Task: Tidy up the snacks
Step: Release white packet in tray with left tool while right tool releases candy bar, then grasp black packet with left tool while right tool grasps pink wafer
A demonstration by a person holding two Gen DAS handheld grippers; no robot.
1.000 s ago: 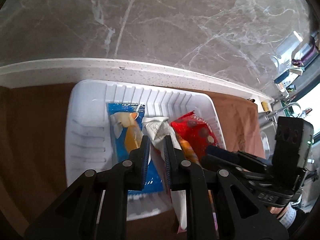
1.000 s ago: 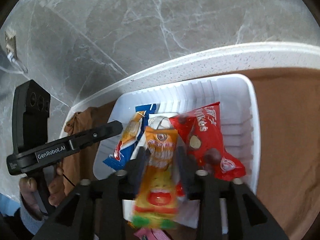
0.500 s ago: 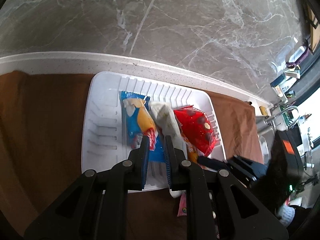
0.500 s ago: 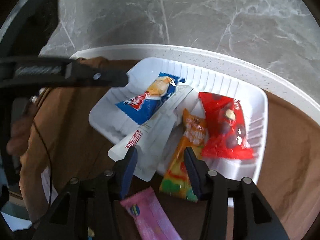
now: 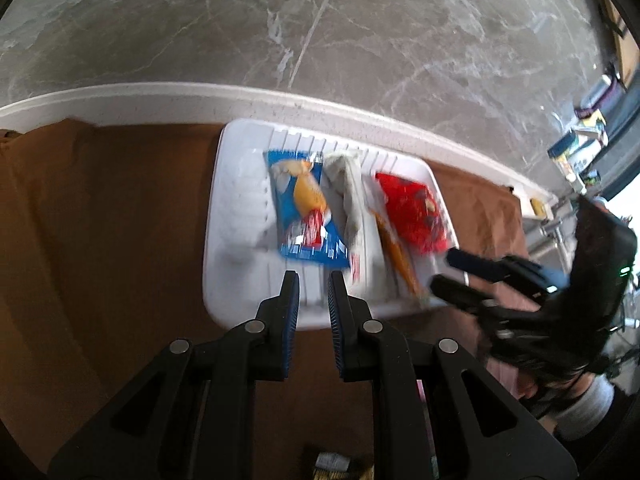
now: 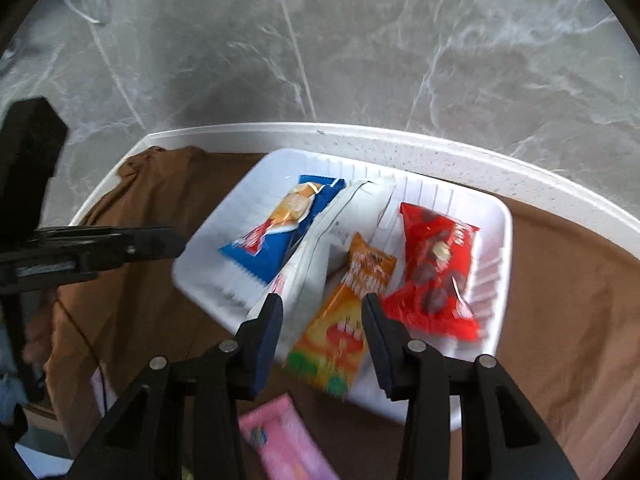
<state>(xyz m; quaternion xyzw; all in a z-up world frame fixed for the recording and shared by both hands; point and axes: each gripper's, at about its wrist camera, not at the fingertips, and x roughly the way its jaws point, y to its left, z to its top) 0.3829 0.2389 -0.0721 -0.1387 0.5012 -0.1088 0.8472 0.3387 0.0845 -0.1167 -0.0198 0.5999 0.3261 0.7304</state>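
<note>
A brown cloth point(image 6: 568, 300) is covering the surface point(image 6: 440, 148), carrying a white tray point(image 6: 496, 280) and a pink packet point(image 6: 284, 440).

Four snack packets point(image 6: 434, 276) (one overhanging), white tray point(image 6: 498, 280)

I see bare room at the left end of the tray point(image 5: 236, 216) — the snacks fill the rest. The wall point(image 5: 320, 32) stands close behind it, so no way through there.
</note>
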